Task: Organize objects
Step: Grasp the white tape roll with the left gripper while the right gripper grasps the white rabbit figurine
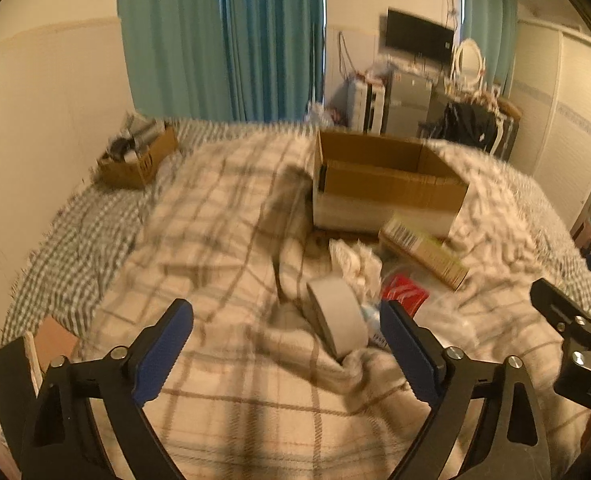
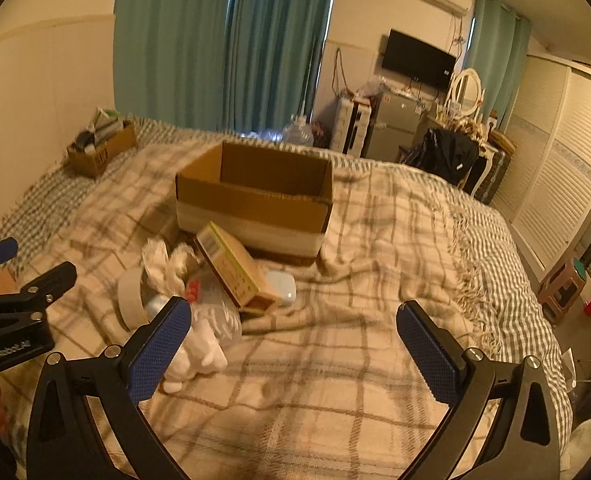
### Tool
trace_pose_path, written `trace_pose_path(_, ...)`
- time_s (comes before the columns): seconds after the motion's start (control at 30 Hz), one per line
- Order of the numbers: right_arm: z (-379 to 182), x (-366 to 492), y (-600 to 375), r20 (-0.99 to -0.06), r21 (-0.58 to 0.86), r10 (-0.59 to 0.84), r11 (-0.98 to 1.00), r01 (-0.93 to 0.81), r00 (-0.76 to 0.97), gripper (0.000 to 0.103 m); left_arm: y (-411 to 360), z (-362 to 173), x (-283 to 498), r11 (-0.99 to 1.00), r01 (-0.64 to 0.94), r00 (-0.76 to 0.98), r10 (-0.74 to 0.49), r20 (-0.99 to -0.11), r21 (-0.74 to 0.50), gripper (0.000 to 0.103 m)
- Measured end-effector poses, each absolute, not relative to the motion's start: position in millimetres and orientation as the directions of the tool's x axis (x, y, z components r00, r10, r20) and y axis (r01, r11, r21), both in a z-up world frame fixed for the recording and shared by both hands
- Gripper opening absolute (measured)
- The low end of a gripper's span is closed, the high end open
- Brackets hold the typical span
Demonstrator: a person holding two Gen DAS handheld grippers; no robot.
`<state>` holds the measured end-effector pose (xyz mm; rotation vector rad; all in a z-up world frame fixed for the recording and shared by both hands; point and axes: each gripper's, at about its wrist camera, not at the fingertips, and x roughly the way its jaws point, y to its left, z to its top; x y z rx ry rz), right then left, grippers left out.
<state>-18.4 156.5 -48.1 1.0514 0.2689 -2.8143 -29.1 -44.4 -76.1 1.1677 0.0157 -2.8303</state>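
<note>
An open cardboard box (image 1: 387, 184) (image 2: 255, 204) stands on the plaid blanket. In front of it lies a loose pile: a white tape roll (image 1: 337, 316) (image 2: 129, 300), a long green-and-tan carton (image 1: 425, 252) (image 2: 235, 268), a red packet (image 1: 405, 292), crumpled white cloth (image 1: 353, 258) (image 2: 167, 264), a pale blue case (image 2: 283, 286) and a white soft toy (image 2: 195, 356). My left gripper (image 1: 287, 324) is open and empty, with the tape roll between its fingers' line. My right gripper (image 2: 295, 324) is open and empty, to the right of the pile.
A smaller cardboard box (image 1: 135, 160) (image 2: 99, 152) with items sits at the bed's far left by the wall. Teal curtains (image 2: 223, 40), a fridge, a dresser with mirror and a wardrobe (image 2: 555, 168) stand beyond the bed. A stool (image 2: 563, 288) is on the floor right.
</note>
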Motion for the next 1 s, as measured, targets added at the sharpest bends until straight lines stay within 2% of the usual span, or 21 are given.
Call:
trace_pose_path(0.33, -85.0, -37.8, 148.1, -0.745, -0.100, -0.090, -0.965, 0.244, -0.661, 0.102, -27.8, -127.0, -76.8, -0.999, 0.045, -0.581, -0.030, -0.813, 0.005, 0.083)
trace_pose_path(0.47, -92.1, -42.8, 145.0, -0.767, -0.093, -0.099, -0.961, 0.262, -0.634, 0.102, -27.2, -139.1, -89.8, -0.999, 0.017, -0.538, 0.031, -0.842, -0.047, 0.064)
trace_pose_path(0.53, -94.9, -45.2, 142.7, -0.775, -0.093, -0.101, -0.958, 0.272, -0.623, 0.102, -28.5, -143.1, -94.3, -0.995, -0.009, -0.521, 0.088, -0.849, -0.097, 0.037)
trace_pose_path(0.67, -96.0, -47.0, 136.6, -0.783, -0.089, -0.120, -0.949, 0.301, -0.610, 0.102, -33.5, -141.1, -91.5, -0.990, -0.026, -0.521, 0.131, -0.844, -0.138, 0.035)
trace_pose_path(0.93, -103.2, -46.2, 103.9, -0.814, -0.036, -0.209, -0.912, 0.408, -0.541, 0.102, -55.9, -102.8, -65.2, -0.994, -0.024, -0.587, 0.101, -0.803, -0.107, 0.035)
trace_pose_path(1.0, -112.0, -49.8, 94.2, -0.837, -0.049, -0.187, -0.911, 0.411, -0.515, 0.102, -63.6, -97.0, -62.2, -0.994, -0.017, -0.596, 0.094, -0.797, -0.104, 0.035)
